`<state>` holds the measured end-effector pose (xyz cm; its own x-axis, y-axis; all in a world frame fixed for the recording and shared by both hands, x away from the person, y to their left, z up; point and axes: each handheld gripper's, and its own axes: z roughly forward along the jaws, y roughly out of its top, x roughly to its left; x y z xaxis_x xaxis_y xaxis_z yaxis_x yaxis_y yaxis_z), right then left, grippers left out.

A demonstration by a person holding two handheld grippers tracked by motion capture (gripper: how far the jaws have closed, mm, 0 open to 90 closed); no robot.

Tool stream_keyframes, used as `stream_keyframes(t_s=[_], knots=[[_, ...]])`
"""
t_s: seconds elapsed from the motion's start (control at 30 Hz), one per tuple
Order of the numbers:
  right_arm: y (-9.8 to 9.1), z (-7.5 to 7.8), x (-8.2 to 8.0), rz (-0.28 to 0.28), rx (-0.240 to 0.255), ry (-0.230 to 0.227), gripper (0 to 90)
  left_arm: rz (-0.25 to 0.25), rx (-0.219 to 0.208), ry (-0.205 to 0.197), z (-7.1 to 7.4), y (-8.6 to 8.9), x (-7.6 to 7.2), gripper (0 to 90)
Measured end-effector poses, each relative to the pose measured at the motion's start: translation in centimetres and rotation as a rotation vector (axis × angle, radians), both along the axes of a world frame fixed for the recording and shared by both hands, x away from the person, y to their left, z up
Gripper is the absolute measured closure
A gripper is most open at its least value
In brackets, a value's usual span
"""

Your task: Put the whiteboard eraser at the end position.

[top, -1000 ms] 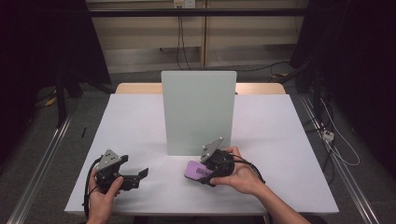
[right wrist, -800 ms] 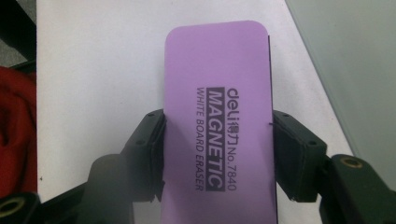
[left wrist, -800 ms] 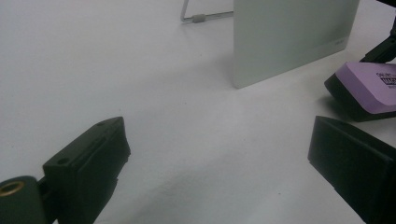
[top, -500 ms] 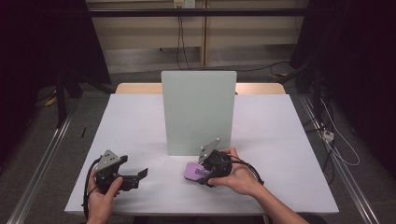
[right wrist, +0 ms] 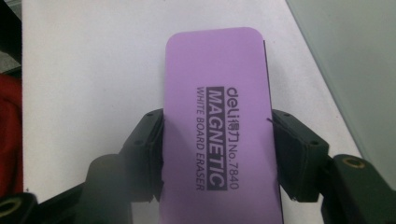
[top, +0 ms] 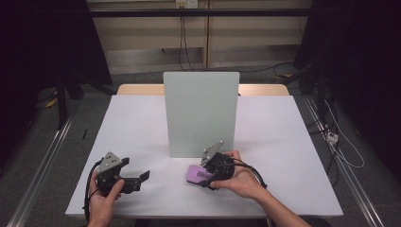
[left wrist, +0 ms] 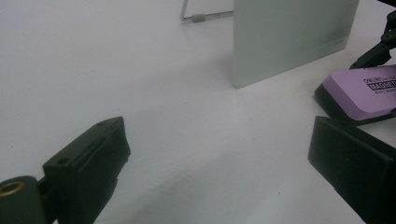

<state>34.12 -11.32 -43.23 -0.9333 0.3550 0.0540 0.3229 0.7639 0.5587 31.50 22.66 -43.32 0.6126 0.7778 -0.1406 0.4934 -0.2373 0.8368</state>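
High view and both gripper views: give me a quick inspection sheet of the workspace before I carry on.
Surface: white table, flat, bare around the work.
Job's things: purple whiteboard eraser lies flat in front of the upright white board.
Clutter: nothing seen.
Grippers: right gripper has a jaw on each long side of the eraser, jaws just easing open; left gripper open, holding nothing, apart from the eraser.
Cables: black cable loops from the right gripper over the hand.
Surroundings: dark curtains, floor cables right of the table.
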Motion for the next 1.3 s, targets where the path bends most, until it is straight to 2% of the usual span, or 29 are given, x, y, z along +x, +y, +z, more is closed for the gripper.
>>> stream_keyframes(t_s=[0.07,0.1,0.2,0.27,0.53,0.57,0.83,1.03,1.2,1.3], knots=[[0.1,-0.3,0.0,-0.010,-0.028,0.003,38.2,0.001,0.002,0.002,0.0,0.0,0.0,5.0],[0.1,-0.5,-0.1,-0.007,-0.026,0.003,37.6,0.002,0.000,0.002,0.0,0.0,0.0,5.0],[0.0,-0.4,-0.1,-0.008,-0.010,-0.015,36.6,-0.004,0.002,0.000,0.0,0.1,0.1,5.0],[-0.1,-0.3,-0.1,-0.018,0.013,-0.010,34.1,-0.001,0.001,0.005,0.0,0.0,0.1,5.0],[-0.5,-0.1,0.1,-0.046,0.049,0.009,14.8,-0.003,0.001,0.006,0.0,0.0,0.2,5.0],[-0.6,0.0,0.0,-0.052,0.053,0.003,14.9,-0.004,0.001,0.005,0.0,0.0,0.2,5.0],[-1.7,0.9,0.0,-0.104,0.147,-0.012,8.5,-0.003,0.000,0.008,0.0,-0.1,0.2,5.0],[-2.8,1.5,-0.2,-0.159,0.212,-0.024,7.8,0.000,0.000,0.006,-0.1,-0.1,0.3,5.0],[-4.6,1.7,-0.4,-0.261,0.249,-0.071,8.3,-0.003,0.002,0.007,0.0,-0.1,0.3,5.0],[-5.7,1.7,-0.6,-0.314,0.253,-0.097,8.1,-0.004,0.003,0.007,-0.1,-0.2,0.3,5.0]])
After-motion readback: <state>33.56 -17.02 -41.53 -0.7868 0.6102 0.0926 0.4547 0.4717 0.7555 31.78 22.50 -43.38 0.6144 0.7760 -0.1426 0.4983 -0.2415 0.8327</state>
